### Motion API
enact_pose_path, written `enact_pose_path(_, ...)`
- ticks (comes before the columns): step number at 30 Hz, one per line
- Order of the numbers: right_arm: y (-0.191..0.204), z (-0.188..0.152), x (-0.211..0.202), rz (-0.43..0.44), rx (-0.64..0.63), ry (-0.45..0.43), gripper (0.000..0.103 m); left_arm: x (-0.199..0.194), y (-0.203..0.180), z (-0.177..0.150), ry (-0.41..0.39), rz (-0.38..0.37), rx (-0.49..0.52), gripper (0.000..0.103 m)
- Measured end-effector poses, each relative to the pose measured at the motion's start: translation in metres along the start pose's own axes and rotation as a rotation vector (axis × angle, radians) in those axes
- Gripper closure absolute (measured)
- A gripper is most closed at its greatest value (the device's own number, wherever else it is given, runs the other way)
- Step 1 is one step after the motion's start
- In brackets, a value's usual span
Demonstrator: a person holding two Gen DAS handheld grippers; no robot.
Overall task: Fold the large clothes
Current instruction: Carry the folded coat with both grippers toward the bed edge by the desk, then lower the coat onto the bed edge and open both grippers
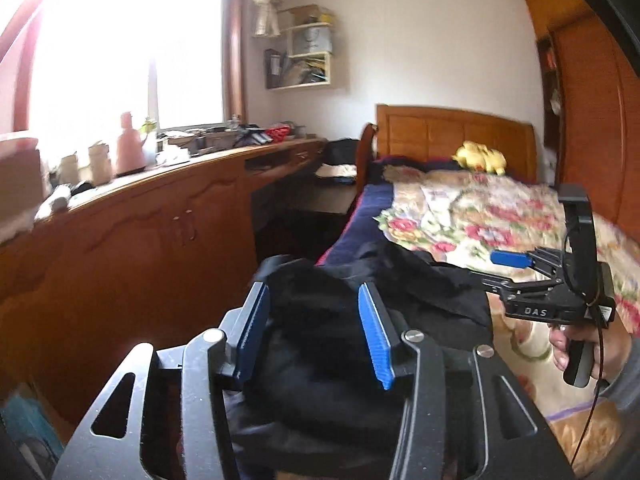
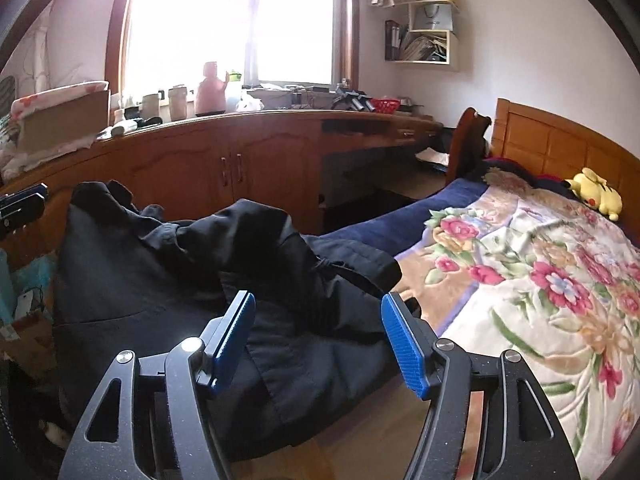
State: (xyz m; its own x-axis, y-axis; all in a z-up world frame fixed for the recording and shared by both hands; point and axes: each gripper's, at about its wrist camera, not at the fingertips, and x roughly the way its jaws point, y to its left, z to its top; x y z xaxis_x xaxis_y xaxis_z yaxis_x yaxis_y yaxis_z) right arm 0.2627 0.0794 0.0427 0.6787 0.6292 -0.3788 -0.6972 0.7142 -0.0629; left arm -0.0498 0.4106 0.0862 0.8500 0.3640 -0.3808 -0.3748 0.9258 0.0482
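1. Crumpled black cloth garment heaped at near left edge of bed under floral quilt, long axis roughly across the bed, one sleeve end pointing toward the quilt.
2. Left tongs spread apart, bunched black fabric between blue pads.
3. Right tongs apart, hovering over garment, clamping nothing.

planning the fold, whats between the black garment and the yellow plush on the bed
Only the floral blanket lies between the black garment and the yellow plush; the right wrist view shows it best.
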Motion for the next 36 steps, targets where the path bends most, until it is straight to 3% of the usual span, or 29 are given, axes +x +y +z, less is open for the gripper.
enact_pose_path(5, 0.005, -0.002, -0.009, -0.003, 0.037, 0.011, 0.035, 0.036, -0.035, 0.005, 0.083, -0.004, 0.111, 0.056)
enact_pose_path(7, 0.001, -0.005, -0.008, -0.007, 0.033, 0.027, 0.035, 0.052, -0.041, -0.001, 0.142, 0.034, 0.167, 0.056)
enact_pose_path(9, -0.002, -0.006, -0.008, -0.008, 0.038, 0.032, 0.035, 0.066, -0.040, -0.007, 0.207, 0.096, 0.216, 0.065)
enact_pose_path(14, -0.006, -0.009, -0.008, 0.007, 0.051, 0.040, 0.035, 0.084, -0.001, -0.033, 0.310, 0.116, 0.159, 0.069)
enact_pose_path(23, 0.014, -0.011, -0.035, 0.007, 0.021, 0.043, 0.035, 0.062, 0.004, -0.040, 0.231, 0.087, 0.065, 0.070)
enact_pose_path(32, 0.016, -0.032, -0.128, -0.040, 0.019, 0.008, 0.035, 0.004, -0.035, -0.023, 0.126, 0.027, 0.032, 0.069)
enact_pose_path(36, 0.007, -0.047, -0.179, -0.082, 0.051, -0.005, 0.035, -0.021, -0.072, -0.017, 0.079, -0.047, 0.025, 0.058)
